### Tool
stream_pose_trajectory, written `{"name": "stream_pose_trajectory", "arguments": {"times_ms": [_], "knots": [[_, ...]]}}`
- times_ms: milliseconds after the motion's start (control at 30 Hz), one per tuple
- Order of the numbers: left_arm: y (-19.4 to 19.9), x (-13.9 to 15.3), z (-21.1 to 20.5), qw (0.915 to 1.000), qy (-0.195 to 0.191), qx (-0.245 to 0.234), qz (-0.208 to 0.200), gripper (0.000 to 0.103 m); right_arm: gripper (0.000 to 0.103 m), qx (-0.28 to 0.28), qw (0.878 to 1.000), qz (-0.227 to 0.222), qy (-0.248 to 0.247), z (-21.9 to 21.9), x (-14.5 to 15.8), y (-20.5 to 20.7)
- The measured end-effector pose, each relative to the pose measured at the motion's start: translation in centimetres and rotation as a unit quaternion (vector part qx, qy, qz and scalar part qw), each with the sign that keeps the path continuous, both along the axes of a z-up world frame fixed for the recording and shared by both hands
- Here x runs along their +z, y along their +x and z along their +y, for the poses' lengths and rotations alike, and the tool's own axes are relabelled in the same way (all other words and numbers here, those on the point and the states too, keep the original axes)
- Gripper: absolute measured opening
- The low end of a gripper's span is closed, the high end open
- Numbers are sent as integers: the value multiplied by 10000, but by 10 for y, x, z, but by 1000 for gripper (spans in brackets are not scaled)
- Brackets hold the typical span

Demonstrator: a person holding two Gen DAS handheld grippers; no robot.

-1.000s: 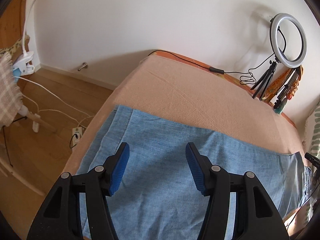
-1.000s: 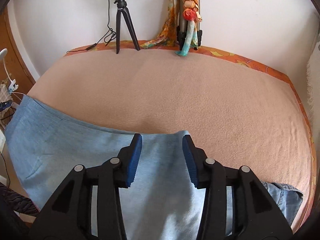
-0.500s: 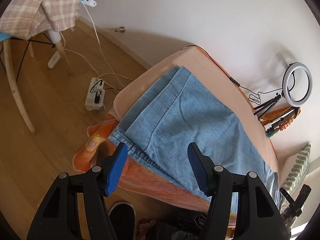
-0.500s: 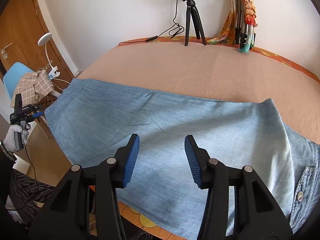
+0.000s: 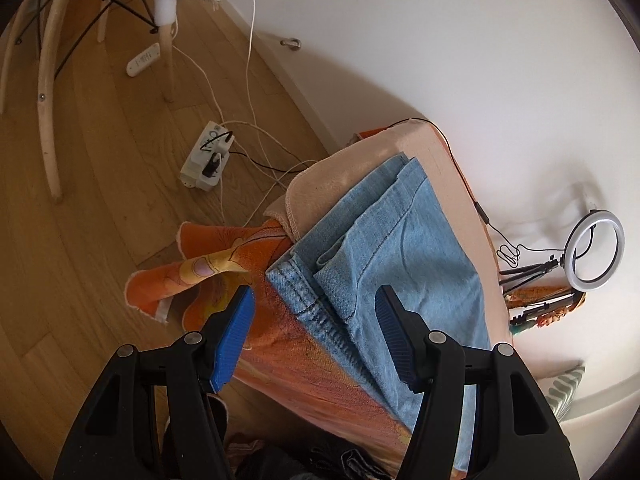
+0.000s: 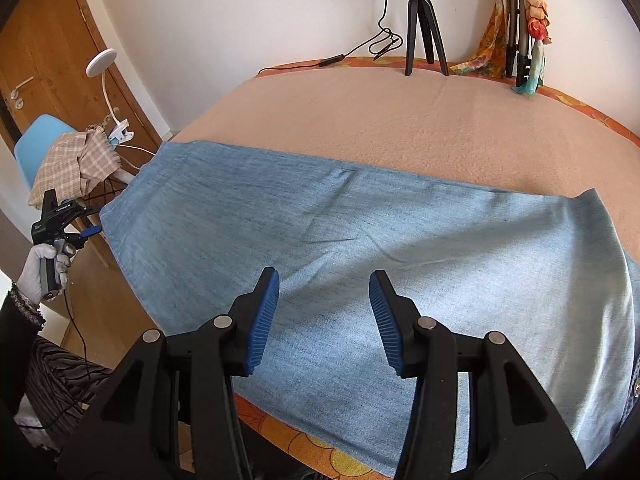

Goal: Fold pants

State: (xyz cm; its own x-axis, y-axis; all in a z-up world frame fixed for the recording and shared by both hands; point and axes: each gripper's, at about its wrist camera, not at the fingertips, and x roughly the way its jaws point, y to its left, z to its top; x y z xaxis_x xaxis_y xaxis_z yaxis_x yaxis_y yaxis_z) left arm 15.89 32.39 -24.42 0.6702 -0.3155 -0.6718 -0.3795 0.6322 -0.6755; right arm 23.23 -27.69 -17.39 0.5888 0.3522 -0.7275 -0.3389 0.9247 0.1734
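Note:
Light blue denim pants [image 6: 320,208] lie flat across the peach blanket, legs stacked, hem end at the left and waist at the right edge. My right gripper [image 6: 324,308] hovers open over the middle of the legs near the bed's front edge, nothing between its pads. In the left wrist view the hem end of the pants [image 5: 400,248] hangs at the bed's corner. My left gripper [image 5: 316,320] is open just short of the stitched hem, not touching it. The right wrist view shows the left gripper [image 6: 90,232] in a gloved hand beside the hem.
A peach blanket [image 6: 400,112] covers the bed over an orange patterned sheet [image 5: 192,272] that hangs off the corner. A tripod [image 6: 424,28] and ring light [image 5: 596,256] stand at the far wall. On the wooden floor are a power strip [image 5: 206,156], cables and a chair [image 6: 72,160] with checked cloth.
My left gripper swung from above the legs out to the hem end at the bed's corner and rolled. My right gripper drew back from the far fold to the legs' middle.

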Motion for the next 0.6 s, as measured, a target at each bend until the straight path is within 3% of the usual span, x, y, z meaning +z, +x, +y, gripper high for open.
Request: {"name": "stream_pose_trajectory", "arguments": {"times_ms": [100,300,400,500,600], "knots": [[4,-4,1,9994,-331,12,-93,62,49,2,10000,48,58,1,-1,5],[-1,6,-5,9992,-315,82,-230,62,50,-103,9998,81,123,-2,-2,10],[2,14,-13,9994,-96,-60,-329,63,50,-122,9998,90,115,-3,-2,11],[4,15,-16,9990,-135,-57,-432,62,50,-131,9998,129,77,-2,-4,13],[11,21,-26,9985,301,-196,-409,63,50,-102,9998,183,57,0,-7,13]]}}
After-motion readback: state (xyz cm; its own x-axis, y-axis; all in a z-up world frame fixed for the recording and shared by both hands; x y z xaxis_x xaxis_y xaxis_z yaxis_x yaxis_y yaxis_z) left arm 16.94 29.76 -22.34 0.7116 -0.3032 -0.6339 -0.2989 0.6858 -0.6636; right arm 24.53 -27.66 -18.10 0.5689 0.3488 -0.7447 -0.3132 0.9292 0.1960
